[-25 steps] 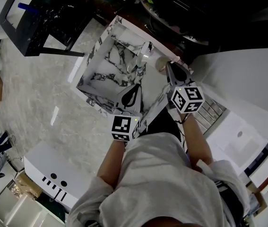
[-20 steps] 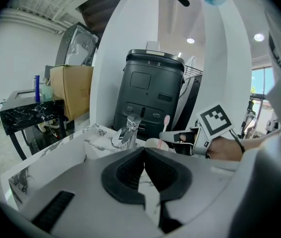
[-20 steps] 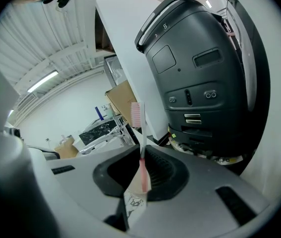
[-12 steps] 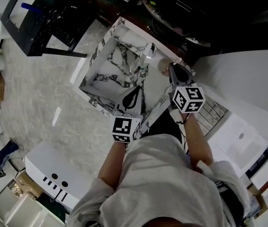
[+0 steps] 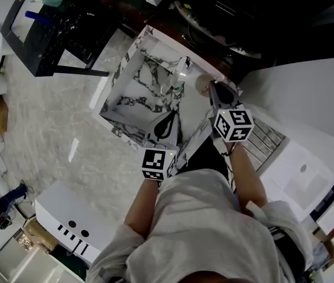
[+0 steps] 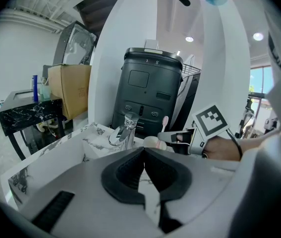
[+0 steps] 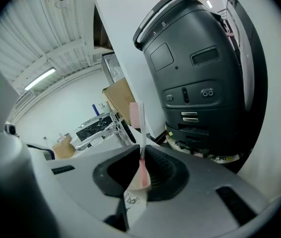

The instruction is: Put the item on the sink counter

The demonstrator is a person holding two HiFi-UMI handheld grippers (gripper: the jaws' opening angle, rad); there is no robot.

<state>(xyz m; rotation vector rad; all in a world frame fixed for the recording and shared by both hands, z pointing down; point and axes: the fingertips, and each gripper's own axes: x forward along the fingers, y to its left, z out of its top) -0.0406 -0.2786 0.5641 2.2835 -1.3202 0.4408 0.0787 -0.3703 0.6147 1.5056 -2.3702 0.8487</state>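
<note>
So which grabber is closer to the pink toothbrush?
Right. The right gripper is shut on the pale cup holding the pink toothbrush; the left gripper is shut, empty, apart over the white marble sink.

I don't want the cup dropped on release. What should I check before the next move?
1. Right gripper shut on cup: ok.
2. Toothbrush standing upright in cup: ok.
3. Cup over sink counter, beside faucet: ok.
4. Cup base resting on counter: cannot tell, its bottom is hidden.
5. Left gripper shut, empty, apart from cup: ok.
</note>
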